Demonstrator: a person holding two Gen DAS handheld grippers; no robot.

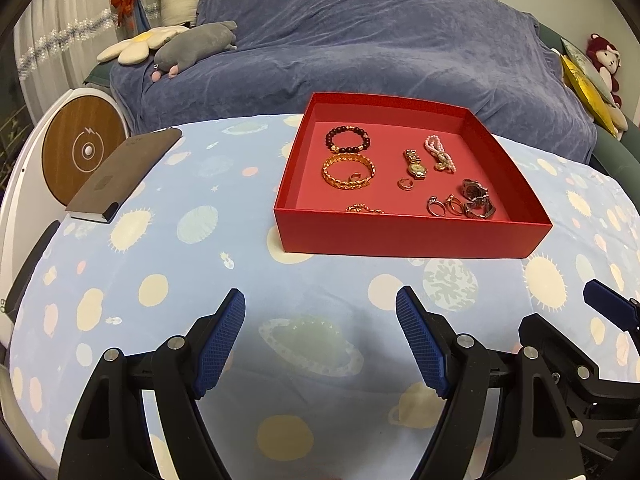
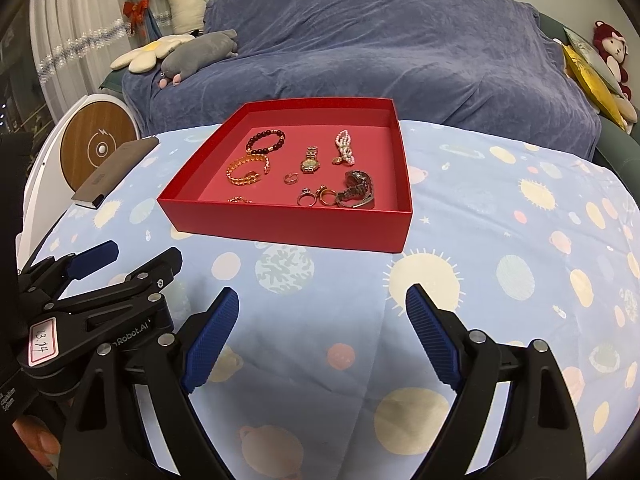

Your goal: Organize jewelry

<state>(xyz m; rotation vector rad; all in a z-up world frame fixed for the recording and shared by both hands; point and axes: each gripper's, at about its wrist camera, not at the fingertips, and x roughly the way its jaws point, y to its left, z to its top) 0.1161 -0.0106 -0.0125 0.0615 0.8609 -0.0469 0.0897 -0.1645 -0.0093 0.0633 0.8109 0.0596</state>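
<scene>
- The surface [image 1: 200,264], draped in a pale blue cloth printed with planets and suns, carries a shallow square red cardboard tray [image 1: 412,236] at twelve o'clock from both tongs; a dark grey flat case [image 1: 120,176] lies well apart at ten o'clock.
- All the jewelry seen lies loose inside that tray, nothing on the cloth, so the sorting looks either unstarted or close to finished; I cannot tell which from these views.
- The left tongs [image 1: 320,348] and right tongs [image 2: 322,340] hover side by side over bare cloth at the tray's six o'clock edge, both released, jaws spread wide with nothing between them.
- Along the tray's nine o'clock side sit a gold leaf-pattern bangle [image 1: 348,171] and, beyond it, a dark beaded bracelet [image 1: 347,140].
- At four o'clock in the tray a chunky silver metal watch [image 2: 356,190] lies touching or just beside two small rings [image 2: 316,197].
- Near the middle rest a small gold watch [image 2: 310,162], a pink pearl bracelet [image 2: 345,148] and a lone ring [image 2: 290,178]; a thin gold chain [image 1: 364,210] hides partly behind the near wall.
- The next move probably calls for reaching forward over the near wall and pinching one piece cleanly; the rings need narrow, careful closing.
</scene>
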